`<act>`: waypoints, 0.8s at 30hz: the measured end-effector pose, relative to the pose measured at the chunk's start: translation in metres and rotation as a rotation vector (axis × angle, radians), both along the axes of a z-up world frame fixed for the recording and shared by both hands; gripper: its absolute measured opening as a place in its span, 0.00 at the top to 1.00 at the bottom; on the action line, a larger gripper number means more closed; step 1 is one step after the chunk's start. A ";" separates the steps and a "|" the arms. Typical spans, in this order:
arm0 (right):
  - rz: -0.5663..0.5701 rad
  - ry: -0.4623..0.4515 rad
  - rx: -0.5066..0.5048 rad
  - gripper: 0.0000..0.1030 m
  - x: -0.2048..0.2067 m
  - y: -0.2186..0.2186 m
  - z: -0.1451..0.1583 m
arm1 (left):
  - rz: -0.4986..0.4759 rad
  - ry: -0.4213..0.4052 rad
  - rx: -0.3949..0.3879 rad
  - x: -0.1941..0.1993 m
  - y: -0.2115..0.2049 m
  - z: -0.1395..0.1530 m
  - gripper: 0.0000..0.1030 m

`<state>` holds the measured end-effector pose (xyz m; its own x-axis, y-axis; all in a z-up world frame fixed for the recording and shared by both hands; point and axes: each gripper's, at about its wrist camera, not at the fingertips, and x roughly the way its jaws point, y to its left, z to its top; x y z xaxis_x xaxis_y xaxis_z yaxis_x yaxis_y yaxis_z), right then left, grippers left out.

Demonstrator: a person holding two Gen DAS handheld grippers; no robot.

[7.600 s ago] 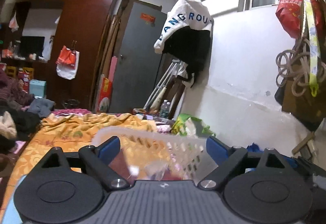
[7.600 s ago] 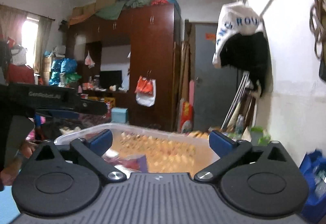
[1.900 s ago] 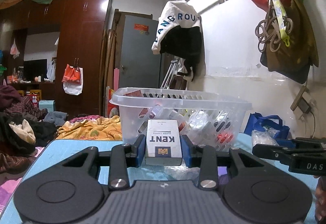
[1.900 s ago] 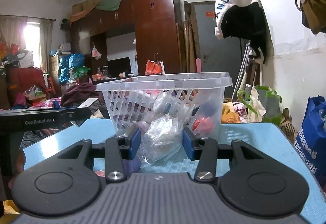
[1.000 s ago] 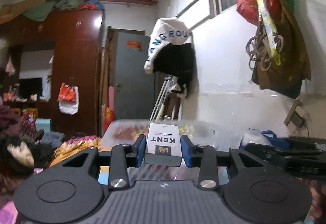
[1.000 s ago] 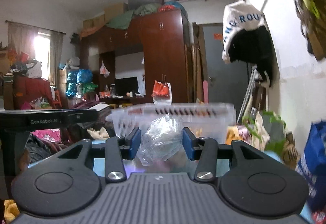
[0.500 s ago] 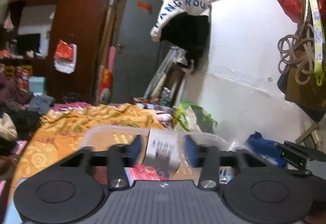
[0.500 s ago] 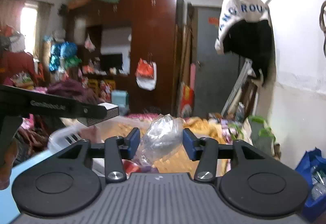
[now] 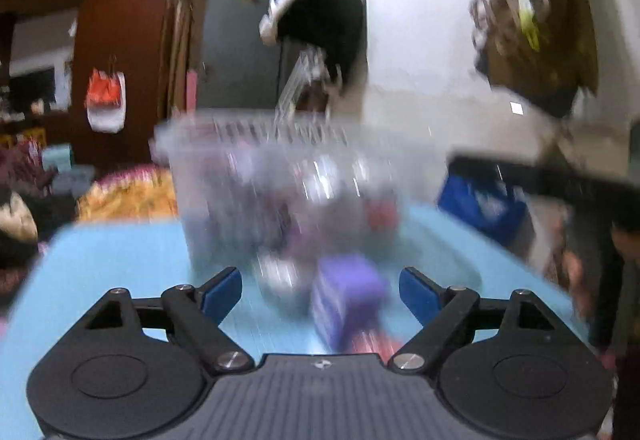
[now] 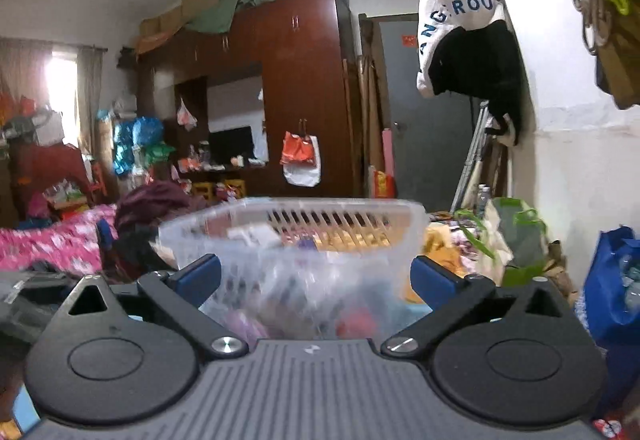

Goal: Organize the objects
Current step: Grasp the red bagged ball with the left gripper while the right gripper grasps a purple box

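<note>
A clear slotted plastic basket [image 9: 288, 175] holding several small packets stands on the blue table [image 9: 120, 260]; the picture is blurred. My left gripper [image 9: 320, 290] is low in front of it, its jaws opening, nothing pressed between them. A purple box [image 9: 346, 300] lies on the table between the blue pads, apart from them. In the right wrist view the same basket [image 10: 296, 236] is straight ahead. My right gripper [image 10: 316, 276] is just before its near wall, jaws opening wide and empty. The white cigarette pack and the clear bag are not told apart among the basket's contents.
A dark gripper body [image 9: 560, 183] and a person's hand [image 9: 580, 280] are at the right of the left wrist view. A blue bag [image 10: 612, 280] stands beside the white wall. Bedding and clothes [image 10: 52, 244] lie behind the table at left.
Both grippers have opened: the white cigarette pack has left my left jaws and the clear bag my right. The left gripper has dropped from above the basket to table level in front of it.
</note>
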<state>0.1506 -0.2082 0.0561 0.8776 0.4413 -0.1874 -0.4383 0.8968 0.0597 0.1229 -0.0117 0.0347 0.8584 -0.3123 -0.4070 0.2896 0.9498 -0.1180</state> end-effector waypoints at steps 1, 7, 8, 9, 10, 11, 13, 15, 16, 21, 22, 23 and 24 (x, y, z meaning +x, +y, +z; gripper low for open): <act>0.001 0.014 0.006 0.00 -0.001 -0.001 -0.004 | -0.022 0.010 -0.011 -0.006 -0.003 -0.007 0.14; 0.060 0.050 0.076 0.00 -0.002 0.000 -0.012 | -0.069 -0.019 0.121 -0.025 -0.040 -0.029 0.16; 0.070 0.049 0.065 0.00 -0.003 0.004 -0.012 | -0.067 -0.019 0.145 -0.025 -0.044 -0.033 0.28; 0.076 0.047 0.049 0.00 -0.003 0.009 -0.012 | -0.059 -0.017 0.146 -0.022 -0.045 -0.033 0.38; 0.081 0.047 0.038 0.00 -0.003 0.012 -0.012 | -0.053 -0.011 0.138 -0.020 -0.043 -0.033 0.51; 0.090 0.052 0.026 0.00 -0.004 0.016 -0.014 | -0.049 -0.015 0.114 -0.021 -0.037 -0.034 0.51; 0.115 0.066 0.007 0.00 -0.004 0.023 -0.016 | -0.039 -0.037 0.103 -0.025 -0.028 -0.034 0.51; 0.139 0.083 -0.012 0.03 -0.006 0.033 -0.022 | -0.013 -0.063 0.112 -0.032 -0.019 -0.035 0.51; 0.148 0.092 -0.028 0.04 -0.005 0.038 -0.024 | -0.001 -0.067 0.112 -0.035 -0.013 -0.034 0.51; 0.187 0.156 -0.160 0.18 0.005 0.075 -0.035 | 0.053 -0.091 0.106 -0.040 0.016 -0.026 0.51; 0.186 0.160 -0.165 0.21 0.006 0.077 -0.036 | 0.065 -0.091 0.105 -0.037 0.021 -0.025 0.51; 0.181 0.166 -0.168 0.22 0.006 0.080 -0.038 | 0.072 -0.087 0.100 -0.035 0.024 -0.025 0.51; 0.177 0.174 -0.175 0.25 0.008 0.083 -0.039 | 0.075 -0.081 0.091 -0.032 0.028 -0.025 0.51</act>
<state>0.1585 -0.1257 0.0171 0.7377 0.5326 -0.4150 -0.5857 0.8105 -0.0009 0.0905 0.0164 0.0097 0.9090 -0.2113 -0.3592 0.2229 0.9748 -0.0095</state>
